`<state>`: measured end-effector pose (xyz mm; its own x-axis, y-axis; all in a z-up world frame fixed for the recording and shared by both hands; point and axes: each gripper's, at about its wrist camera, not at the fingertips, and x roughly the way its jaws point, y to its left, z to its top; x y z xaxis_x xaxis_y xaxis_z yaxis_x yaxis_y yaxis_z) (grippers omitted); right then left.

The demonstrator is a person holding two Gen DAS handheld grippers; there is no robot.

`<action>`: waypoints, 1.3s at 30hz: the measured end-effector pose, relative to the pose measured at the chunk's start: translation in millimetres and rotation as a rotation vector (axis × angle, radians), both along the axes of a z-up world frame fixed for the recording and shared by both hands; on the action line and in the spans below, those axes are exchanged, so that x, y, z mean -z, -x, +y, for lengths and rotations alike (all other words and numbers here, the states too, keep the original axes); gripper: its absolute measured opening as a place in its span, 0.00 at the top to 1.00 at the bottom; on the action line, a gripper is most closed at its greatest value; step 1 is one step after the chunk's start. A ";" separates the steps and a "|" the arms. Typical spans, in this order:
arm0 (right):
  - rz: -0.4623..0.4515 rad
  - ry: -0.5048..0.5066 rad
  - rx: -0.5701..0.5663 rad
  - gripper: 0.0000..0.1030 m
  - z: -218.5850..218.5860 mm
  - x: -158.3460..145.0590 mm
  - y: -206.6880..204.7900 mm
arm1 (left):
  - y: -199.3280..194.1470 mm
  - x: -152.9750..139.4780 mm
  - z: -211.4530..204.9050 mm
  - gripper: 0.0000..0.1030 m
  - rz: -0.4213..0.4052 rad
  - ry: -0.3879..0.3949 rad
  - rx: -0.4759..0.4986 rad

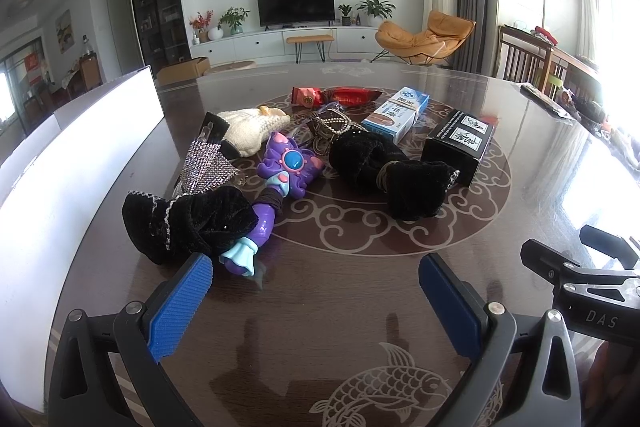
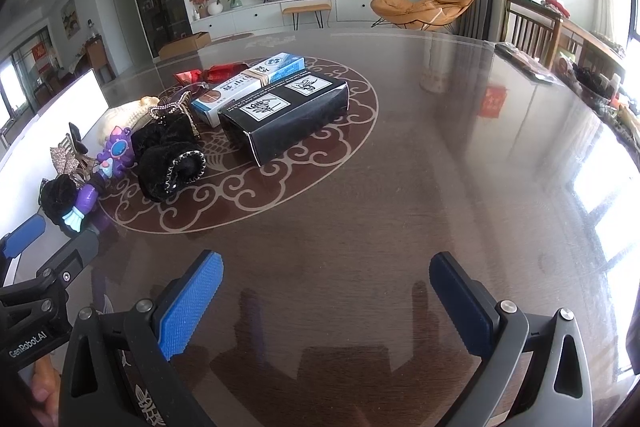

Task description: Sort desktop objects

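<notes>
Two pairs of blue-padded fingers, both spread wide and holding nothing, hang just over the dark patterned bench (image 1: 540, 155). My left fingers (image 1: 316, 301) point at the heap: just past the left pad lies a black velvet pouch (image 1: 188, 223) with a purple toy (image 1: 280, 171) against it. Behind the toy sit a glittery silver piece (image 1: 206, 167), a cream knitted item (image 1: 250, 131) and a string of beads (image 1: 332, 125). A second black velvet pouch (image 1: 392, 175) lies in the middle, a black box (image 1: 456, 147) to its right, a blue-and-white carton (image 1: 400, 117) behind them, and red wrappers (image 1: 336, 95) farthest back. A white panel (image 1: 60, 163) runs along the left edge.

My right fingers (image 2: 326, 303) face mostly bare wood; the heap lies ahead and to the left. Only this view shows the black box's open end; only the left view shows the fish motif (image 1: 384, 387) under my fingers.
</notes>
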<state>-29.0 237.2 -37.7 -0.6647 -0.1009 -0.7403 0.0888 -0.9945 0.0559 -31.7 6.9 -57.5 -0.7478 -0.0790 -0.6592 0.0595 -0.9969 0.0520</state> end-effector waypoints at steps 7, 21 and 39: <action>-0.007 -0.006 0.001 0.00 -0.3 0.8 0.0 | 0.0 0.2 0.0 0.00 0.000 0.001 -0.002; -0.023 -0.009 0.010 0.00 0.9 1.4 1.9 | 0.9 0.6 2.6 0.00 -0.004 0.010 -0.004; -0.062 -0.039 0.012 0.00 -4.0 7.8 8.9 | -0.6 1.1 0.1 0.00 0.001 0.002 -0.007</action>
<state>-37.9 233.2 -45.5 -0.6188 -0.0635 -0.7830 0.0744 -0.9970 0.0221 -31.1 7.0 -58.6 -0.7481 -0.0856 -0.6581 0.0668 -0.9963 0.0537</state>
